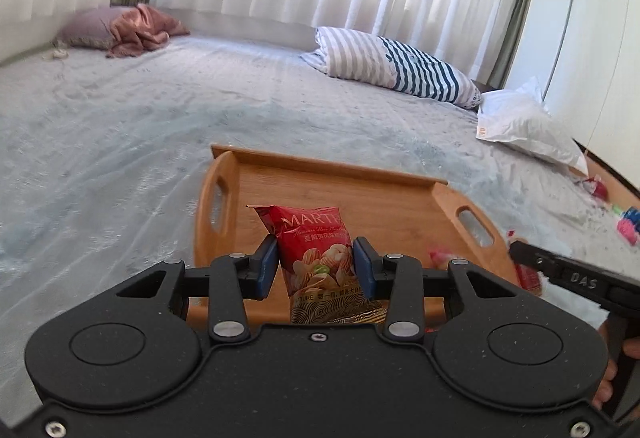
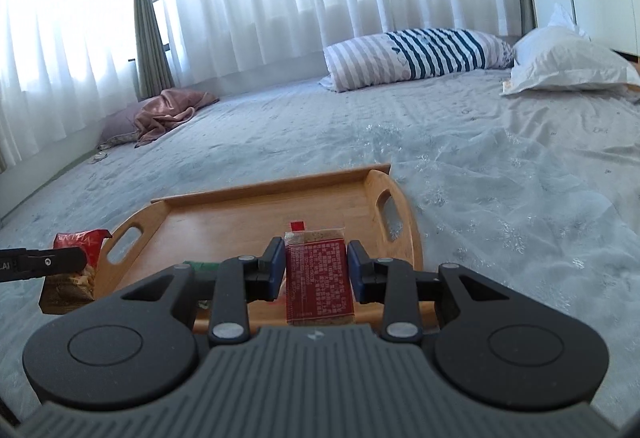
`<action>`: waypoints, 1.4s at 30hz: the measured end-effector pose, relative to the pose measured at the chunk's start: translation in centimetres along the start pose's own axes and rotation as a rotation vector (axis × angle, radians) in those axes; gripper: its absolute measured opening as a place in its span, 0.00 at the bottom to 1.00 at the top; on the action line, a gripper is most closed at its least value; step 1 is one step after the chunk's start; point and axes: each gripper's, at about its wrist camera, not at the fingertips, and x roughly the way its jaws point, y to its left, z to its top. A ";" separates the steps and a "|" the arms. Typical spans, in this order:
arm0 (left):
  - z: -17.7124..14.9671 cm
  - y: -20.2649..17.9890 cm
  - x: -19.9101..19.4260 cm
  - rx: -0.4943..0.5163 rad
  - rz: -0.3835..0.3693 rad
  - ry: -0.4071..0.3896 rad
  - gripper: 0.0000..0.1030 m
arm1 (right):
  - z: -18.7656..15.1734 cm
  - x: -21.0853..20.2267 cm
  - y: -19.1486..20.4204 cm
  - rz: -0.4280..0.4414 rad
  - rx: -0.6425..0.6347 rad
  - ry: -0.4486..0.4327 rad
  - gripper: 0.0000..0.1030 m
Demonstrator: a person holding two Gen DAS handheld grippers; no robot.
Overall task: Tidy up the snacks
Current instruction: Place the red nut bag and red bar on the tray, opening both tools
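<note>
Left claw (image 1: 315,264): closed on chip bag (image 1: 316,258), light, crushable; held mid-body.
Right claw (image 2: 313,265): closed on bar (image 2: 319,276), stiff, flat.

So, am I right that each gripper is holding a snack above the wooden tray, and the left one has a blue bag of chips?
Not quite: the bag in the left gripper is red, as the left wrist view shows. The right gripper holds a red packet over the wooden tray.
</note>
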 end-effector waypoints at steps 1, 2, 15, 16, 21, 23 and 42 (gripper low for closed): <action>0.3 0.1 0.5 -0.006 -0.003 0.006 0.37 | 0.1 0.7 -0.2 -0.006 0.005 0.007 0.36; 0.6 0.1 1.0 -0.008 -0.005 0.011 0.37 | 0.3 1.2 -0.4 -0.011 0.008 0.013 0.36; 1.2 0.1 8.2 0.001 0.000 0.116 0.37 | 0.8 6.0 -1.6 -0.031 0.023 0.097 0.36; 1.1 0.2 8.5 0.000 0.002 0.120 0.37 | 0.7 6.2 -1.6 -0.030 0.026 0.102 0.36; 0.8 0.5 9.6 0.001 -0.005 0.134 0.37 | 0.4 6.8 -1.9 -0.022 0.043 0.120 0.36; 0.8 0.6 9.9 -0.009 -0.021 0.139 0.37 | 0.4 7.0 -1.9 -0.021 0.042 0.124 0.36; 0.5 0.4 11.3 -0.004 -0.022 0.160 0.46 | -0.1 8.2 -2.2 -0.015 0.061 0.155 0.37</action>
